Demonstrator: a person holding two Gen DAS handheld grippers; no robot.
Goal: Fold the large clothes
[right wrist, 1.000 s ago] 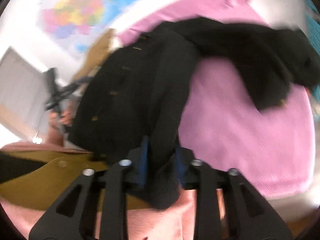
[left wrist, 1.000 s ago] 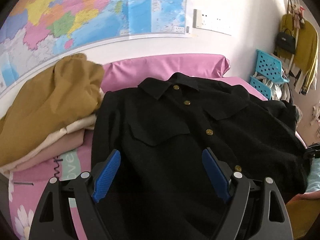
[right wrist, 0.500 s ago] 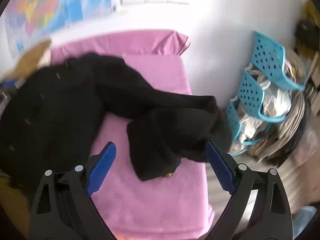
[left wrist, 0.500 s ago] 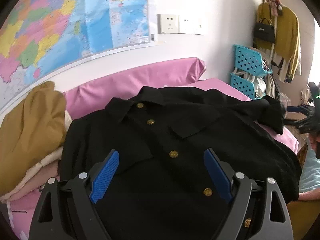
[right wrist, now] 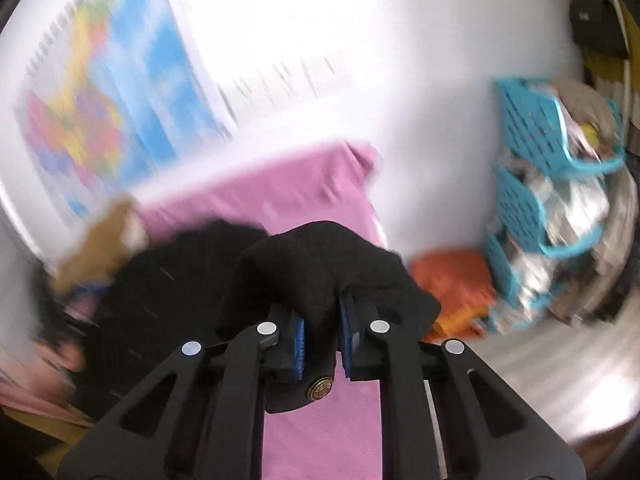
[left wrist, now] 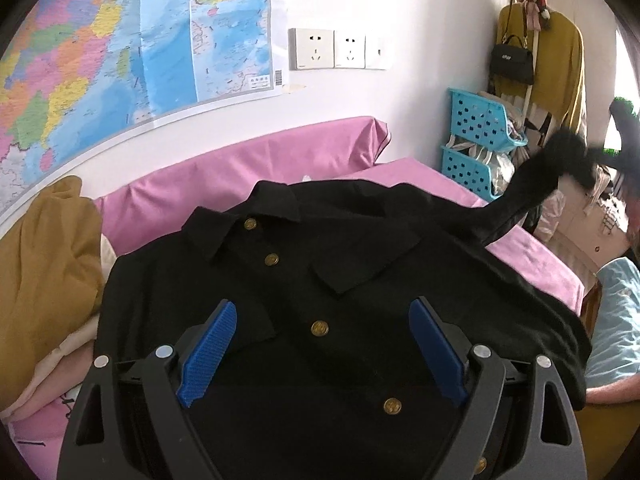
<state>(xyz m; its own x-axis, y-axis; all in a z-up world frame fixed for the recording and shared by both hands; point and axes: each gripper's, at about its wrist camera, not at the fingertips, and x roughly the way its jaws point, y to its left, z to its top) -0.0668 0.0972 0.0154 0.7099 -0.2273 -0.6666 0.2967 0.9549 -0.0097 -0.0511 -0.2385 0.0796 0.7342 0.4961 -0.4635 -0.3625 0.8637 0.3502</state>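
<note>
A black button-up shirt (left wrist: 304, 280) with gold buttons lies front-up on the pink bed (left wrist: 248, 168). My left gripper (left wrist: 322, 340) hovers over its chest with the blue pads wide apart, holding nothing. The shirt's right sleeve (left wrist: 532, 192) is lifted off the bed toward the upper right. In the blurred right wrist view my right gripper (right wrist: 322, 336) has its jaws closing on that black sleeve cuff (right wrist: 320, 264), the pads pressing the bunched fabric, a gold button (right wrist: 320, 388) hanging just below them.
A mustard garment on a stack of pale folded clothes (left wrist: 44, 272) sits at the bed's left. Blue plastic baskets (left wrist: 480, 136) stand past the bed's right end, a coat rack (left wrist: 536, 56) behind them. A wall map (left wrist: 120, 48) and sockets (left wrist: 336, 48) hang above.
My right gripper let go of the shirt's edge, opened over the sleeve, then closed on the cuff and lifted it. The left gripper shifted across the shirt front, still open.
</note>
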